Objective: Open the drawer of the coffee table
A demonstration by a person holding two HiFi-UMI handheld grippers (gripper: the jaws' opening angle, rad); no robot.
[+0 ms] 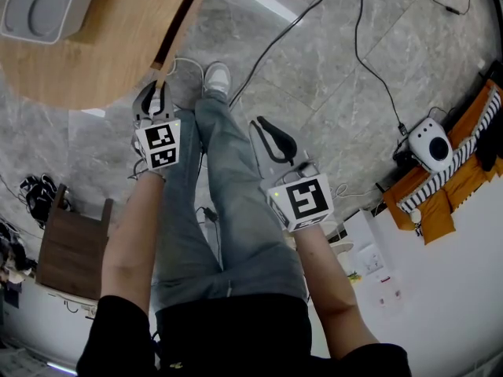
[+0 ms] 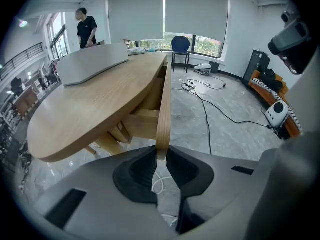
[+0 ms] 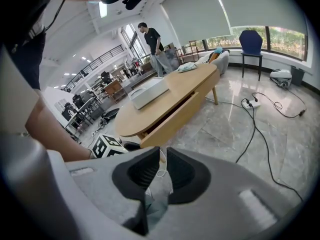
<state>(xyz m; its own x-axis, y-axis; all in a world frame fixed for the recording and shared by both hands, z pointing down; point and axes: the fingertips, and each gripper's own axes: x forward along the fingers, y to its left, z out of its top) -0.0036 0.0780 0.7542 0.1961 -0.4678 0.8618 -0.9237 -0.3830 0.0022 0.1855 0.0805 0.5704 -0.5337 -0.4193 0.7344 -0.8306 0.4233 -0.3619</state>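
L gripper [image 2: 161, 158] pinches light wood drawer front [image 2: 164, 104] of oval wooden coffee table [image 2: 85, 119], pulled part open, R gripper [image 3: 163, 160] nearly closed, empty.

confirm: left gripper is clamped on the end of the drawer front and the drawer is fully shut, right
Wrong: the drawer is partly open. The right gripper view shows the drawer front standing out from the coffee table, a dark gap behind it. The left gripper does clamp its end.

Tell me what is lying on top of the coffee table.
A flat light-grey tray lies on the coffee table. Small things at its far end are too small to tell; whatever is under the tray is covered.
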